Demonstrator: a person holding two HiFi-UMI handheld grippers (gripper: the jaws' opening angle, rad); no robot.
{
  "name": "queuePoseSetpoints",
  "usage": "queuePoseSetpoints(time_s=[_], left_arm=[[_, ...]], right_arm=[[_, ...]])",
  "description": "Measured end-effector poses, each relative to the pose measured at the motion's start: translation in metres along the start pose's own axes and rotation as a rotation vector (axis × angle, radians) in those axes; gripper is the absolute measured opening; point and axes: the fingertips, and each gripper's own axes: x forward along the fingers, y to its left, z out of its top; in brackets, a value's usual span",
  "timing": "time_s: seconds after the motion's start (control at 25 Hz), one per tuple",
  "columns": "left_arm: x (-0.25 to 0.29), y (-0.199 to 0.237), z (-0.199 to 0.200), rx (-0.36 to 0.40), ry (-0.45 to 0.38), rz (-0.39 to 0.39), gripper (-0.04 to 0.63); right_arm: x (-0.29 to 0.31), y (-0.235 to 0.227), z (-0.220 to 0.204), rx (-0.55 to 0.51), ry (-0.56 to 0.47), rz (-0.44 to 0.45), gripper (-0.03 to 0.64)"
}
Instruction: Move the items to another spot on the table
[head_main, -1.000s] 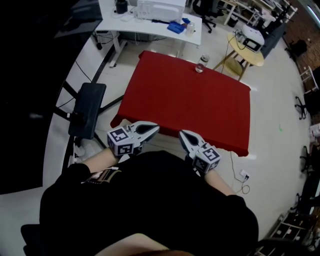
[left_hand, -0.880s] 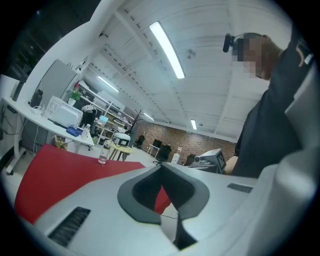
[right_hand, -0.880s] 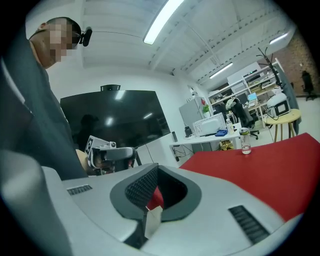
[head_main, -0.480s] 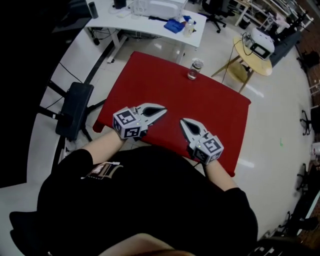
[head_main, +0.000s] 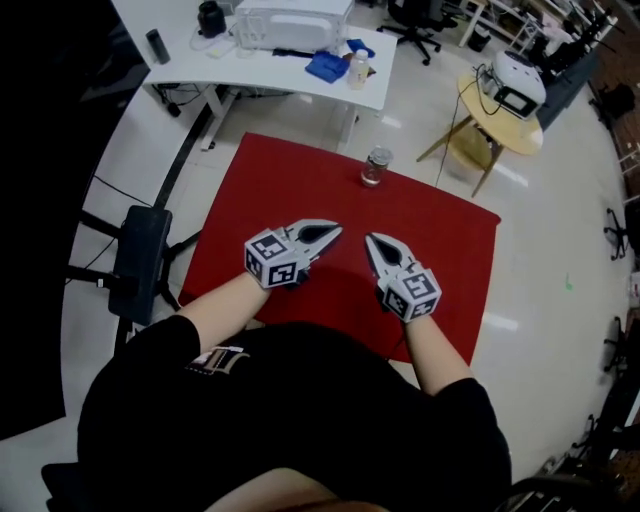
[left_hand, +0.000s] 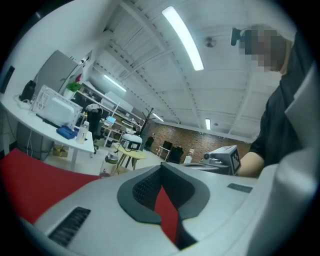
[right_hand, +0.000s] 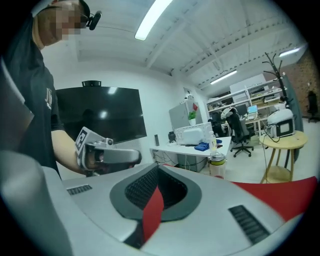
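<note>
Black stool (head_main: 137, 262): beside red table's (head_main: 440, 250) left edge.
Left gripper (head_main: 330, 232): jaws closed together, empty, over table's near half.
Right gripper (head_main: 372, 242): jaws closed, empty, near the left one.
1 jar (head_main: 376, 166): upright at table's far edge, well apart from the 2 grippers.
Round side table (head_main: 500, 105): beyond, right.

A small see-through jar (head_main: 376, 166) with what looks like a metal lid stands upright near the far edge of the red table (head_main: 290, 190).

Left gripper (head_main: 333, 232) and right gripper (head_main: 371, 241) side by side, jaws closed, tips converging
</note>
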Motion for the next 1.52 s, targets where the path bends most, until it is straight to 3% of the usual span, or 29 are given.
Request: queuePoseSetpoints(time_s=[0.2, 0.44, 0.68, 0.92, 1.16, 1.52], left_arm=[[0.0, 0.02, -0.025, -0.035, 0.047, 0.003, -0.008], [-0.007, 0.039, -0.04, -0.045, 0.065, 0.015, -0.008], [-0.018, 0.053, -0.053, -0.084, 0.061, 0.037, -0.008], [-0.025, 0.062, -0.065, -0.089, 0.081, 0.046, -0.008], [-0.028, 0.064, -0.076, -0.099, 0.1, 0.049, -0.008], [-0.028, 0.064, -0.075, -0.091, 0.096, 0.053, -0.008]], right_arm=[[0.044, -0.063, -0.002, -0.031, -0.003, -0.157, 0.025], [0.112, -0.153, -0.019, -0.088, 0.066, -0.265, 0.237], [0.161, -0.222, -0.051, -0.129, 0.177, -0.381, 0.333], [0.188, -0.256, -0.063, -0.048, 0.176, -0.443, 0.376], [0.207, -0.274, -0.07, -0.038, 0.205, -0.49, 0.376], [0.202, -0.273, -0.067, -0.071, 0.215, -0.458, 0.342]])
